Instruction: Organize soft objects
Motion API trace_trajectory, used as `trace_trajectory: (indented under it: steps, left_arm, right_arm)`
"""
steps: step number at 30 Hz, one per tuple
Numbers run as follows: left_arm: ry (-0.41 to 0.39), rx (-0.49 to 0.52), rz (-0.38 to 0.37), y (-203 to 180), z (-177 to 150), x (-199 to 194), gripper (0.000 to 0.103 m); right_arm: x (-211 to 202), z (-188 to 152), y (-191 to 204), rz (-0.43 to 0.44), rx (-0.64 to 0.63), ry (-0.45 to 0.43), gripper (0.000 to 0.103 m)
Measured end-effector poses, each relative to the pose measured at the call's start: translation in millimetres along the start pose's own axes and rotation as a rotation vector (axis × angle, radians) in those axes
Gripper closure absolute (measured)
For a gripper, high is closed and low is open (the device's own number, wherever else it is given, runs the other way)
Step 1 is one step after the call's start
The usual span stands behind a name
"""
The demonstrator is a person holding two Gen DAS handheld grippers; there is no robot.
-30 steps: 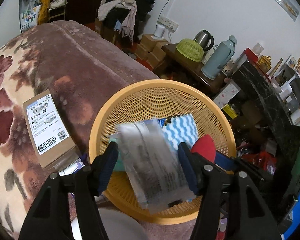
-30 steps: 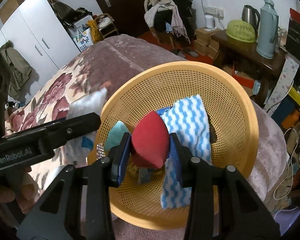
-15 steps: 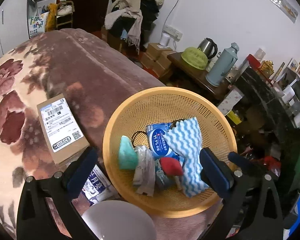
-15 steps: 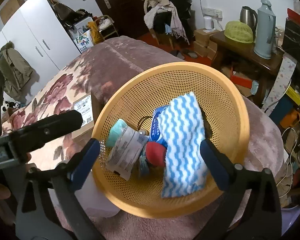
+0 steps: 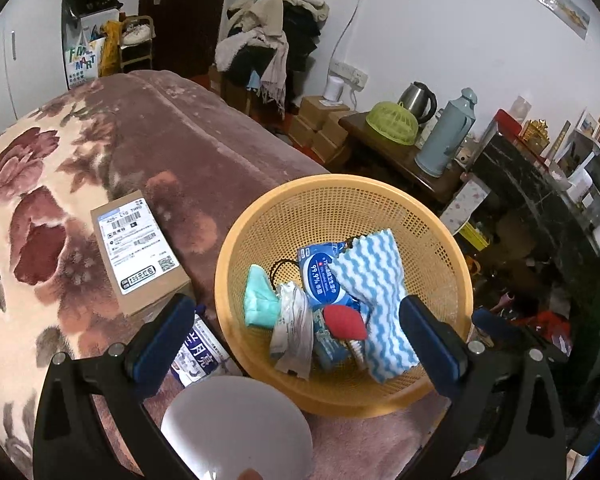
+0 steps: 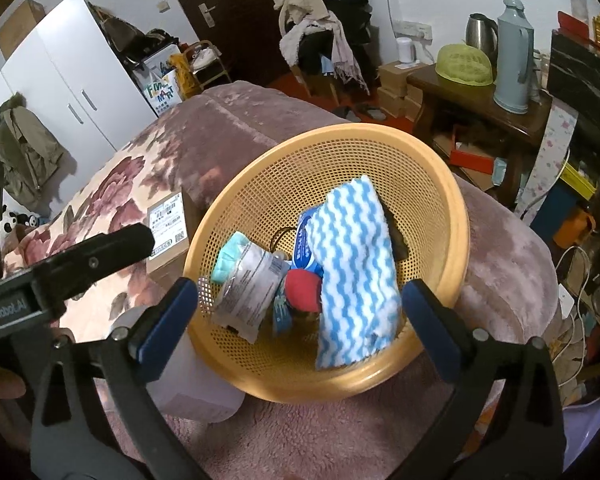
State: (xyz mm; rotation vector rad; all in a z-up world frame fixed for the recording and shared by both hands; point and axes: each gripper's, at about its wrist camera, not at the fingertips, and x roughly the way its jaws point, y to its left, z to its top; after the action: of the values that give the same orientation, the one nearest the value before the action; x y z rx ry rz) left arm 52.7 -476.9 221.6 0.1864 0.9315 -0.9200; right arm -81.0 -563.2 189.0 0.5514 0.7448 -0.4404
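1. The left gripper [image 5: 298,334] is hanging above the near side of the basket [image 5: 456,264] with its jaws spread wide, gripping nothing and touching nothing.
2. The right gripper [image 6: 300,324] is hanging likewise over the basket's [image 6: 456,216] near rim, jaws wide apart and holding nothing.
3. The basket is sitting on the bed [image 5: 204,152], on the floral blanket [image 6: 112,176].
4. All the soft items are lying inside the basket, below and between each pair of jaws:
   - the striped cloth [image 5: 374,288] is draping down the right side, its lower end close to each gripper's right pad;
   - the red sponge [image 5: 345,322] is lying just left of the cloth, touching it;
   - the clear packet [image 5: 294,332] is lying left of the sponge;
   - the teal sponge [image 5: 260,302] is sitting at the far left, against the packet;
   - the wipes pack [image 5: 320,280] is lying behind the red sponge, partly under the cloth.
5. In the right view the same items are showing: cloth [image 6: 354,276], red sponge [image 6: 302,290], packet [image 6: 250,292], teal sponge [image 6: 228,258].
6. A box [image 5: 134,250] is lying on the bed left of the basket, apart from it.
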Motion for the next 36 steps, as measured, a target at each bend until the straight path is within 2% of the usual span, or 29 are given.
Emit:
trace_trajectory:
  steps: [6,12,18,24,36]
  left_arm:
    - [-0.019,-0.006,0.002,3,-6,-13,0.001]
    - [-0.015,0.032,0.054,-4,-15,-23,0.001]
    - [-0.007,0.022,0.053,-3,-26,-31,0.001]
    - [-0.058,0.054,0.087,-9,-38,-45,0.001]
    - [-0.072,0.017,0.099,7,-60,-65,0.001]
  right_arm:
    - [-8,-5,2,-0.009,0.001,-0.019,0.000]
    - [-15,-12,4,-0.021,-0.001,-0.037,0.000]
    - [-22,-17,10,-0.046,-0.015,-0.055,0.000]
    - [-27,-25,16,-0.074,-0.046,-0.059,0.000]
    - [-36,-48,21,-0.088,-0.043,-0.047,0.000]
